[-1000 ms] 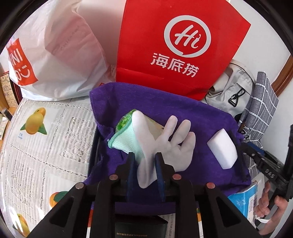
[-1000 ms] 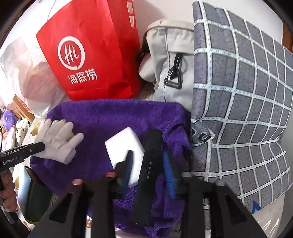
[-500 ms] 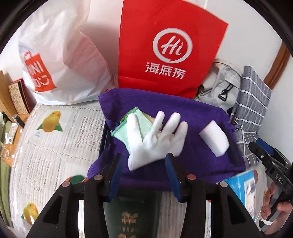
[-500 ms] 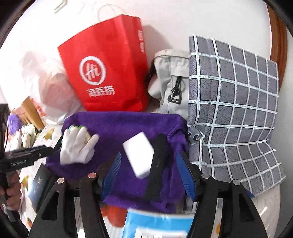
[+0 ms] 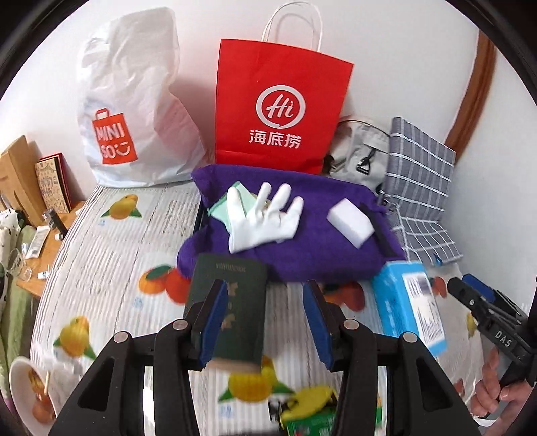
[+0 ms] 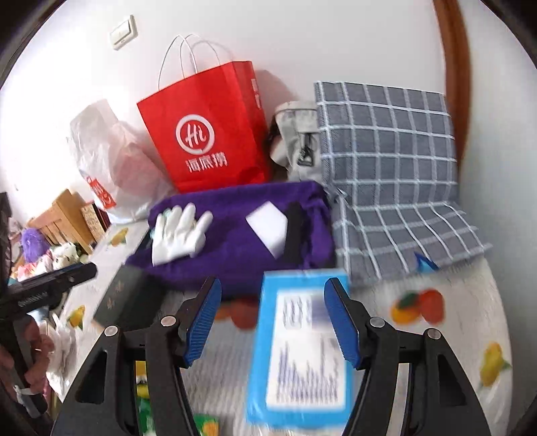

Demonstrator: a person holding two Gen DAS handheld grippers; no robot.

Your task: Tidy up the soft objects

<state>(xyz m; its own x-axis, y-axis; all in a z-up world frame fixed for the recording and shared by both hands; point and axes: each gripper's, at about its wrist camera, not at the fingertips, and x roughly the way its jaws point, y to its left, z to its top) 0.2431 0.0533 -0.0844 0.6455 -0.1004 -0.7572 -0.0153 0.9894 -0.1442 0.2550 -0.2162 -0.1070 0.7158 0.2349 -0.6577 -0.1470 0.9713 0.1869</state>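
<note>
On the purple towel at the table's back edge lie a white glove, left, and a white sponge, right. Both grippers, left and right, hang open and empty, jaws recently widened, above a dark booklet and a blue box.

Home room: fruit-print tablecloth, shopping bags against wall, plush toys, light switch.
</note>
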